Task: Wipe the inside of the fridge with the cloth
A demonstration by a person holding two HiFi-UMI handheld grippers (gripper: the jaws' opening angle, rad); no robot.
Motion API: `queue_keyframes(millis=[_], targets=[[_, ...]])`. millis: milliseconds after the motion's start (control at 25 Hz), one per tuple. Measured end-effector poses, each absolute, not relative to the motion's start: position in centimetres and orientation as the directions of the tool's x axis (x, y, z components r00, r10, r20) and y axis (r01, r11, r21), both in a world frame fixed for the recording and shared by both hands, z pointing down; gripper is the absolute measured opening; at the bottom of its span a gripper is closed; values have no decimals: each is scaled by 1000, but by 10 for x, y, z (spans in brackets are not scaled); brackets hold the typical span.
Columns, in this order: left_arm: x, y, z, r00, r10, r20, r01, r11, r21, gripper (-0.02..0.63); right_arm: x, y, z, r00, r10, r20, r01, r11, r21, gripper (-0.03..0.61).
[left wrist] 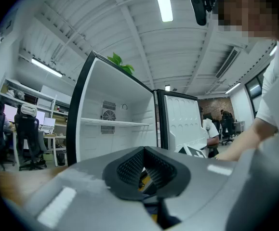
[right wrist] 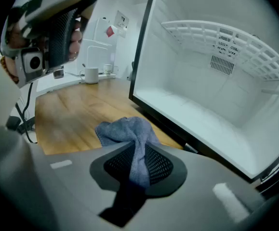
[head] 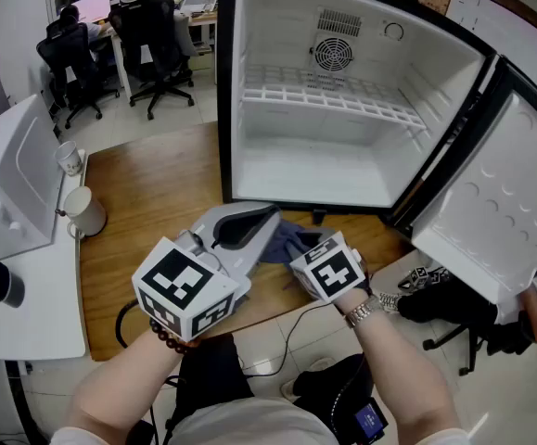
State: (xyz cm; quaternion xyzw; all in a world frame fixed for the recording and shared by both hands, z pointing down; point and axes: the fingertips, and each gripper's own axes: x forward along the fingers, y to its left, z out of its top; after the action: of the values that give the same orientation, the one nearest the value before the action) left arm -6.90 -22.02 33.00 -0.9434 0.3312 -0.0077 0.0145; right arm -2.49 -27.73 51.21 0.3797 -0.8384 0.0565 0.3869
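Note:
The small white fridge point(head: 342, 170) stands open on the wooden table point(head: 157, 193), with a white wire shelf point(head: 333, 95) across its upper half and its door point(head: 491, 211) swung out to the right. A blue-grey cloth point(right wrist: 129, 131) is bunched between the pads of my right gripper point(right wrist: 138, 163), which is shut on it just in front of the fridge's lower edge. In the head view the cloth point(head: 291, 239) shows between the two grippers. My left gripper point(head: 263, 216) is shut with nothing in it, held beside the right one; its jaws point(left wrist: 144, 170) point at the fridge.
Two white mugs point(head: 84, 211) point(head: 69, 158) stand at the table's left edge beside a white appliance point(head: 8, 184). Office chairs point(head: 157, 44) and desks fill the back left. A dark shoe point(head: 444, 299) sits on the floor under the open door.

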Motion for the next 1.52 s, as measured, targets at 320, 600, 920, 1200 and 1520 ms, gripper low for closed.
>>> queue_keyframes(millis=[320,600,920,1200,1520], targets=[[-73,-226,318,771,-636,-7,-636,-770,-51,6,-19,-281,464,-454,-688,566,-733,650,202,57],[-81,-232,304,754,-657,-21,-656,-751,-69,6,-24,-270,395,-514,-761,396,-747,624,230,54],[-107,-252,264,686,-725,-61,-725,-674,-144,6,-42,-273,284,-569,-814,112,-757,573,314,52],[-133,-277,231,593,-800,-97,-801,-572,-177,6,-56,-287,208,-586,-806,-85,-772,524,361,52],[-156,-306,220,515,-852,-96,-853,-499,-152,12,-76,-327,156,-599,-773,-209,-794,540,278,52]])
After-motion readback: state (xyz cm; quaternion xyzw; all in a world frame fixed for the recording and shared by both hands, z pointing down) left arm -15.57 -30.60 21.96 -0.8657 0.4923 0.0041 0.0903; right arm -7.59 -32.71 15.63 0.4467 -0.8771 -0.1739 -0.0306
